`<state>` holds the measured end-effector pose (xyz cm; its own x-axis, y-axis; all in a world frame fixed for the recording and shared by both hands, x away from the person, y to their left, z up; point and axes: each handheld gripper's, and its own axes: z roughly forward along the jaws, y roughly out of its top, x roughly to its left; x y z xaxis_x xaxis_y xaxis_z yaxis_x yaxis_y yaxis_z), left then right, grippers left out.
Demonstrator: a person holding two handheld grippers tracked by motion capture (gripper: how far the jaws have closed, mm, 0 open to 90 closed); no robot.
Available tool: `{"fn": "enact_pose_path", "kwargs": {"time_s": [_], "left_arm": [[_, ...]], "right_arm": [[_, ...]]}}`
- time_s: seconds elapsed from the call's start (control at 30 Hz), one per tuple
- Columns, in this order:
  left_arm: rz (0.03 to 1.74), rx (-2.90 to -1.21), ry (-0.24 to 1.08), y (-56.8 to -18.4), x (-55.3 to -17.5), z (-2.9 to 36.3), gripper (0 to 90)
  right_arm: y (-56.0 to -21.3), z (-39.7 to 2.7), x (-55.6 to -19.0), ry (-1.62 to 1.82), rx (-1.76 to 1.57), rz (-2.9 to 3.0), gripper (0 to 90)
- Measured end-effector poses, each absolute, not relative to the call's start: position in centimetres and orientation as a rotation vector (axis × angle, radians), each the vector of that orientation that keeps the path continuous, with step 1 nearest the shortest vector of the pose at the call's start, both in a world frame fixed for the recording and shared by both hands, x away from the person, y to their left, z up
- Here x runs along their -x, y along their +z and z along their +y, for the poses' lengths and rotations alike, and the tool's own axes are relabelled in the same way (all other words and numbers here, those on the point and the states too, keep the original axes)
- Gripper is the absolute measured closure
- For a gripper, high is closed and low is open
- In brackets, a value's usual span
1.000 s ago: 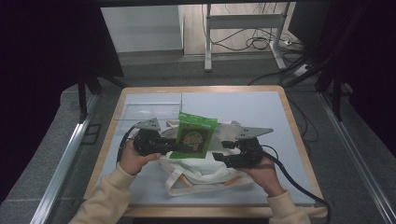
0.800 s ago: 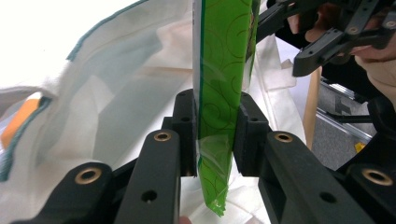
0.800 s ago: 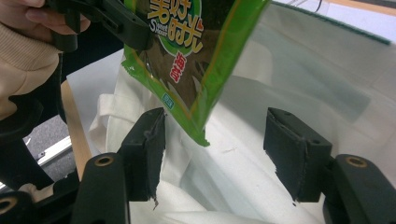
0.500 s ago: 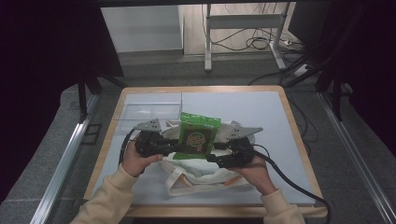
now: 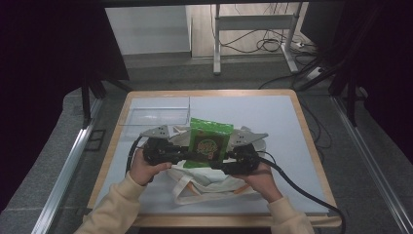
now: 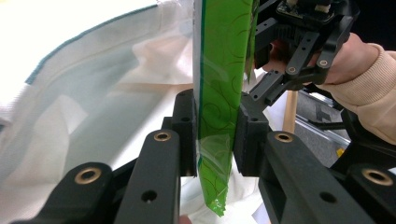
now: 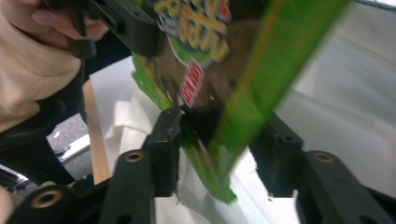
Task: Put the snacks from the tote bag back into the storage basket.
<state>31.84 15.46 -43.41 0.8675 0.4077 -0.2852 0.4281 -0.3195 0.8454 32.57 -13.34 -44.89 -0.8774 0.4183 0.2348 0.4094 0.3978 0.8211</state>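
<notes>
Green snack bag (image 5: pixel 210 142) stands upright at desk (image 5: pixel 292 117) centre, above a white tote bag (image 5: pixel 209 183) at its 6 o'clock. Left gripper (image 6: pixel 215 133) clamps the bag's edge, pads pressing the film. Right gripper (image 7: pixel 219 149) at the bag's 3 o'clock: jaws have just been closing, bag between them (far pad apart). Clear tray (image 5: pixel 156 116) at 10 o'clock.
</notes>
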Motion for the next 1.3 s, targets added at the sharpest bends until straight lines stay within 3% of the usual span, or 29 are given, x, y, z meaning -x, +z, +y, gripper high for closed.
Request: {"fn": "enact_pose_path", "kwargs": {"time_s": [0.47,0.7,1.03,1.3], "left_arm": [[0.636,-1.961,-0.003,-44.3,-32.2,15.6,68.6],[0.63,-1.961,-0.004,-44.5,-32.2,15.5,63.7],[0.644,-1.921,0.014,-43.6,-32.3,16.6,40.9],[0.644,-1.918,0.064,-41.4,-32.7,18.0,36.7]], "right_arm": [[-44.8,-13.5,-33.0,1.567,-0.772,2.667,72.7],[-44.8,-13.6,-33.0,1.564,-0.729,2.685,73.8],[-44.4,-14.0,-32.9,1.518,-0.701,2.677,73.9],[-44.2,-14.2,-33.2,1.487,-0.676,2.697,74.0]]}}
